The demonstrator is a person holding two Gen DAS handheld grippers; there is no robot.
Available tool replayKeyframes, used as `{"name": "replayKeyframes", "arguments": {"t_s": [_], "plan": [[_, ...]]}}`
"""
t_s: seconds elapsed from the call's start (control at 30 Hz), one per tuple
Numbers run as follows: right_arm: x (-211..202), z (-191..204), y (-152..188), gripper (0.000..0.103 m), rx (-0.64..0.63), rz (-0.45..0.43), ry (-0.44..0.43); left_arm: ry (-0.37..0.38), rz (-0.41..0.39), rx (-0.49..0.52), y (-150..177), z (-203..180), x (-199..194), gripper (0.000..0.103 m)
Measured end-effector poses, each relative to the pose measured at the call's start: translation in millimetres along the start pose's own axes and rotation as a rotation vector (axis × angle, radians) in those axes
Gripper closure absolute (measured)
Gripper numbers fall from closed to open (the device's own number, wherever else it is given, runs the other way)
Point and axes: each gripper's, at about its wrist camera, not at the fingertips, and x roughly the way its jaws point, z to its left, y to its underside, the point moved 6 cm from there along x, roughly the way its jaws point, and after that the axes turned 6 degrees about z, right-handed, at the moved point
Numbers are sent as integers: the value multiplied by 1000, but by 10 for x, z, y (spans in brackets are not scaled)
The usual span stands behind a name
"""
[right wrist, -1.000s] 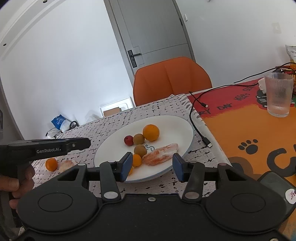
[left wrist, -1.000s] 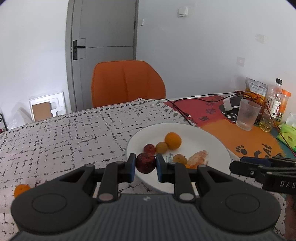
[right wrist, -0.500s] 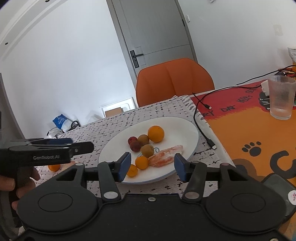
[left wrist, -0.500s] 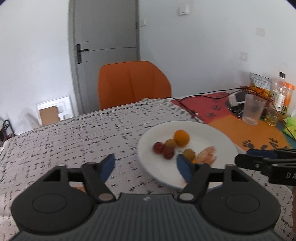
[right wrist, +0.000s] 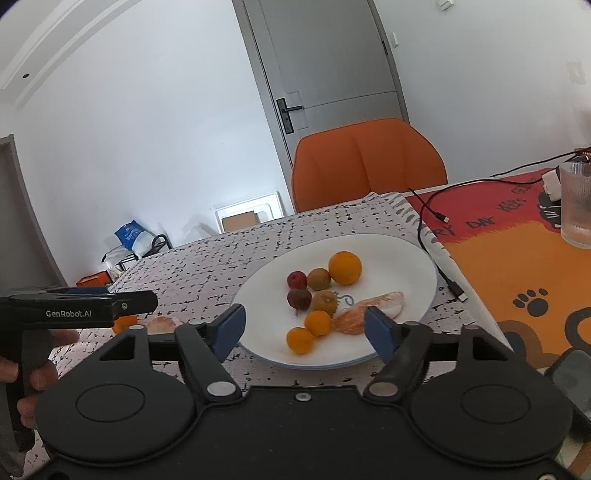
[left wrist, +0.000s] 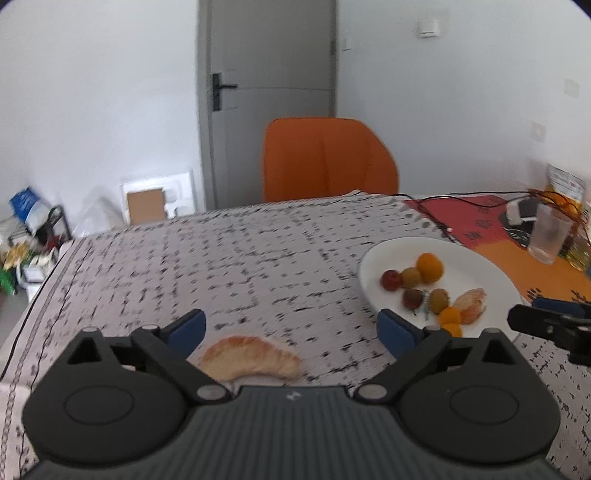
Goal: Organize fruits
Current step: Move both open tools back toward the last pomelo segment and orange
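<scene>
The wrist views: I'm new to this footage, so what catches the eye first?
A white plate on the speckled tablecloth holds small fruits, the big orange at the back. An orange chair stands behind the table. A peeled citrus segment lies off the plate between the left gripper's opening jaws.

Looking like a lived-in home, a dining corner. Sitting across the table (left wrist: pixel 258 258) under a black-flecked cloth: 1 orange chair (left wrist: pixel 328 158), backing onto a grey door (right wrist: pixel 332 66) with a lever handle. Lying on the right half, an orange and red paw-print mat (right wrist: pixel 517 266), carrying 1 ribbed glass (right wrist: pixel 576 206), a charging cable (right wrist: pixel 432 236) and snack packets (left wrist: pixel 565 184). Resting on the cloth, 1 white plate (right wrist: pixel 399 258) of fruit. Piling up on the floor by the wall: packaging foam (left wrist: pixel 159 199) and bags (right wrist: pixel 131 232). Showing on the plain white walls, light switches (left wrist: pixel 427 27).
</scene>
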Motion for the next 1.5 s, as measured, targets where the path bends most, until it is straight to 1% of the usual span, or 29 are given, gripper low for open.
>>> {"name": "replayKeyframes", "arguments": {"t_s": [0.07,0.17,0.2,0.23,0.27,0.33,0.43,0.47,0.67,0.83,1.2,1.5], "plan": [[8,40,3,25,-3,5,-6,-12,5,-19,19,72,-19,5],[9,113,4,19,-17,7,-12,-25,-5,-31,46,165,-75,5],[12,136,4,18,-20,7,-14,-27,-8,-32,52,184,-93,3],[14,158,3,13,-21,6,-16,-29,-11,-34,61,211,-114,0],[14,174,5,10,-21,5,-19,-30,-16,-36,69,238,-136,0],[13,211,8,8,-19,2,-26,-30,-18,-40,86,279,-166,0],[26,260,9,1,-17,5,-34,-35,-22,-51,113,352,-208,0],[26,279,10,0,-16,4,-36,-35,-23,-56,124,375,-218,0],[60,409,2,0,-32,12,-51,-47,-40,-83,169,531,-304,0],[92,518,18,0,-45,19,-63,-57,-40,-99,221,662,-365,0],[132,754,61,0,-77,31,-99,-44,-35,-150,324,904,-486,0],[180,908,97,0,-102,47,-112,-63,-34,-175,416,1070,-560,0]]}}
